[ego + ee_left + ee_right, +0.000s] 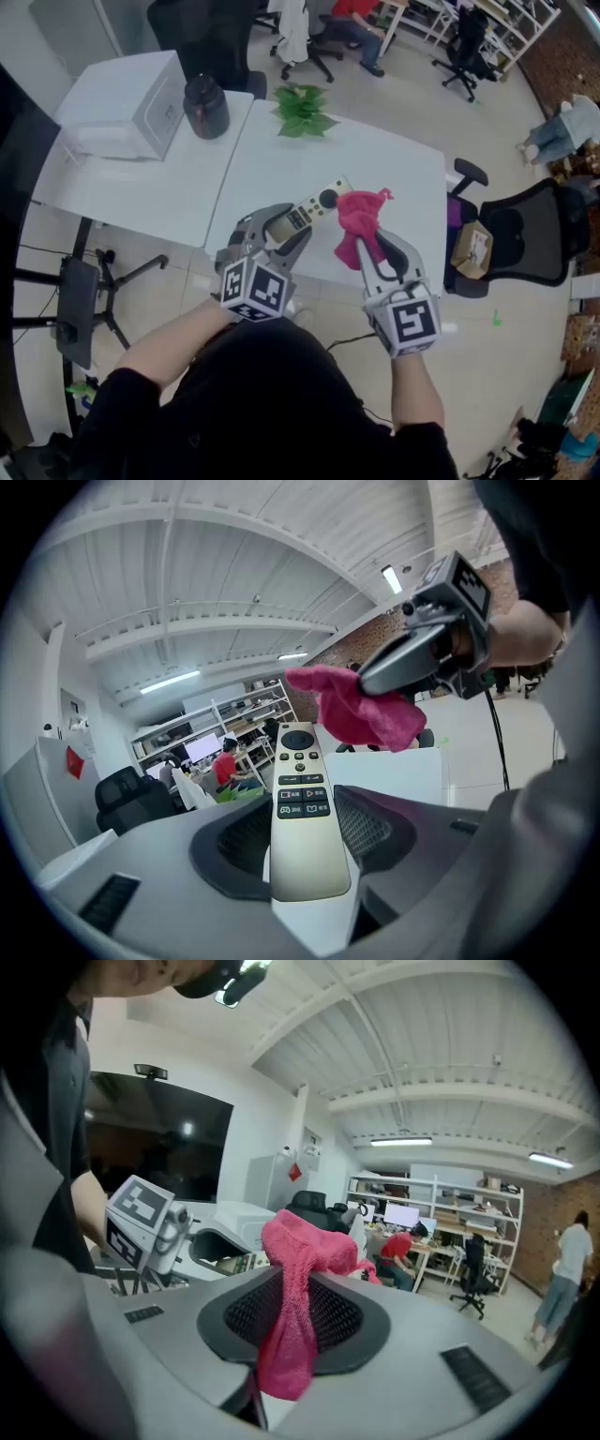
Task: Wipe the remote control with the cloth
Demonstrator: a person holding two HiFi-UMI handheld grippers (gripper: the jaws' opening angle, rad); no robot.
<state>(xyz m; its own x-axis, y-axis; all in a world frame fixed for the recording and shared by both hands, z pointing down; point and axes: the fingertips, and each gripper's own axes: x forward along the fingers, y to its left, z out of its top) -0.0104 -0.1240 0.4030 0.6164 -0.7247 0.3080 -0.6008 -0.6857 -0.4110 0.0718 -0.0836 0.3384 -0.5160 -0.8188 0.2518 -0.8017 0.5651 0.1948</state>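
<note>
A beige remote control (pixel 309 212) (pixel 302 808) with dark buttons is clamped lengthwise in my left gripper (pixel 286 225) (pixel 305 850), held level above the white table (pixel 403 169), its round button end pointing away. A pink cloth (pixel 361 225) (pixel 295 1297) (pixel 356 708) is pinched in my right gripper (pixel 375 246) (pixel 291 1321), bunched above the jaws and hanging below them. The cloth sits just right of the remote's far end, close to it but apart. In the right gripper view the remote (pixel 234 1263) shows at left in the other gripper.
A green plant (pixel 302 111), a dark jar (pixel 205 106) and a white box-shaped appliance (pixel 127 108) stand at the table's far side. A black office chair (pixel 525 239) with a cardboard box (pixel 472 249) stands at right. People sit at desks far off.
</note>
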